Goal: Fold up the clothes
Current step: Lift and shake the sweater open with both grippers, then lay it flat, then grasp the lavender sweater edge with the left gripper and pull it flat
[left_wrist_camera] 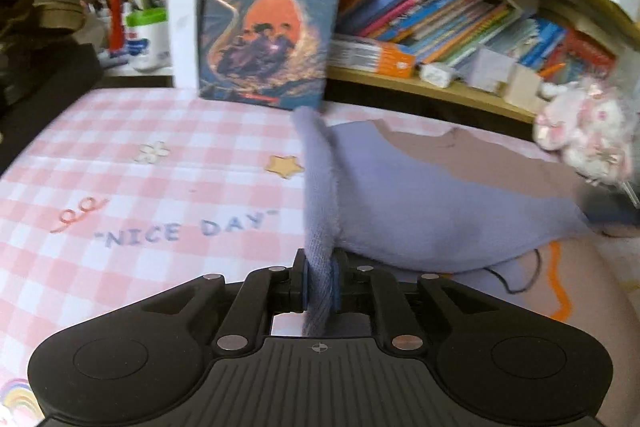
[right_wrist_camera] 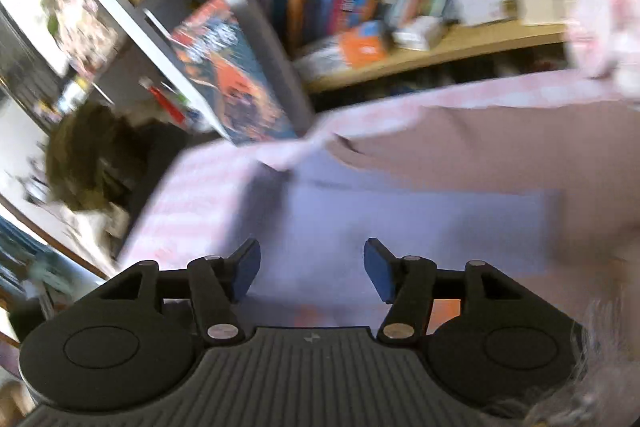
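A lavender garment (left_wrist_camera: 420,203) lies on the pink checked cloth (left_wrist_camera: 120,155), folded over a dusty-pink garment (left_wrist_camera: 480,151). My left gripper (left_wrist_camera: 319,285) is shut on a ridge of the lavender fabric that rises between its blue pads. In the blurred right wrist view the lavender garment (right_wrist_camera: 400,223) lies flat below my right gripper (right_wrist_camera: 312,269), which stands open with nothing between its blue pads (right_wrist_camera: 378,273). The dusty-pink garment (right_wrist_camera: 500,147) lies beyond it.
A large book (left_wrist_camera: 268,15) stands upright at the far edge of the cloth, in front of a wooden shelf (left_wrist_camera: 440,91) packed with books. A plush toy (left_wrist_camera: 580,131) sits at the right. Pens in a cup (left_wrist_camera: 146,31) and dark things stand at the left.
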